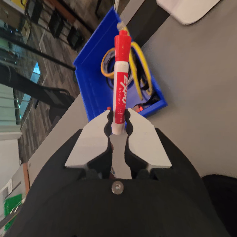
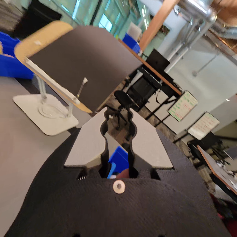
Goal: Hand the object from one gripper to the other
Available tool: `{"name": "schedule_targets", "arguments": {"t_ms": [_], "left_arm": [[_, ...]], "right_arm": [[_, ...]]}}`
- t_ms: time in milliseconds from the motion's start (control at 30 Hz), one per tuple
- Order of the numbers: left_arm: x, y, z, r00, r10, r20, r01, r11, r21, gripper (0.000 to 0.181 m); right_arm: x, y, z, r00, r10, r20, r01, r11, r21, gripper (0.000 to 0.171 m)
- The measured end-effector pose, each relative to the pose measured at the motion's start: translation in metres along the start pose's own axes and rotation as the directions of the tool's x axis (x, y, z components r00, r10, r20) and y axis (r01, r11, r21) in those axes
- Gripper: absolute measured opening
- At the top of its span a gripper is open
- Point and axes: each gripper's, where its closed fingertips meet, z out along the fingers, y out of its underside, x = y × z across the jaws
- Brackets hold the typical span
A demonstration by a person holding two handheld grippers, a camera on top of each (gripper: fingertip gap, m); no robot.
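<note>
Above table (image 1: 192, 89): marker (image 1: 120, 79) (clamped) in left hand-held gripper (image 1: 119, 112).

- The marker (image 1: 120, 83), white with a red cap, is clamped at its lower end between the tips of the left tongs (image 1: 119, 115). Its red label carries white printed writing running lengthwise, plus a small boxed symbol just above the tips.
- Beyond and to the right of the right tongs (image 2: 118, 114), a whiteboard (image 2: 182, 105) bears green and red handwriting, too blurred to read.
- A second whiteboard (image 2: 203, 125), lower right of the first, carries faint marks, also illegible.
</note>
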Motion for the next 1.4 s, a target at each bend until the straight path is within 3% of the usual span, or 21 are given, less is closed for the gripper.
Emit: {"name": "schedule_targets", "arguments": {"t_ms": [333,600,833,967,1100,1400], "left_arm": [[0.067,-0.106,-0.025,0.987,0.065,-0.147,-0.009,0.935,0.354,0.019],[0.101,-0.163,-0.016,0.953,0.095,-0.288,0.067,0.86,0.506,0.019],[0.11,-0.184,-0.009,0.935,0.11,-0.338,0.104,0.825,0.556,0.019],[0.114,-0.184,-0.009,0.927,0.114,-0.357,0.12,0.812,0.571,0.019],[0.125,-0.186,-0.019,0.9,0.152,-0.408,0.146,0.777,0.612,0.019],[0.152,-0.197,-0.034,0.854,0.224,-0.47,0.174,0.728,0.663,0.019]], "right_arm": [[-0.04,-0.054,-0.004,0.986,0.106,0.126,-0.126,0.978,0.166,0.023],[-0.093,-0.082,0.017,0.948,0.154,0.277,-0.212,0.958,0.194,0.027],[-0.183,-0.124,0.036,0.845,0.12,0.522,-0.269,0.938,0.22,0.031],[-0.223,-0.139,0.051,0.812,0.084,0.578,-0.267,0.934,0.24,0.035],[-0.239,-0.133,0.062,0.792,0.103,0.602,-0.286,0.933,0.217,0.039],[-0.248,-0.121,0.078,0.635,0.289,0.716,-0.522,0.845,0.121,0.036]]}}
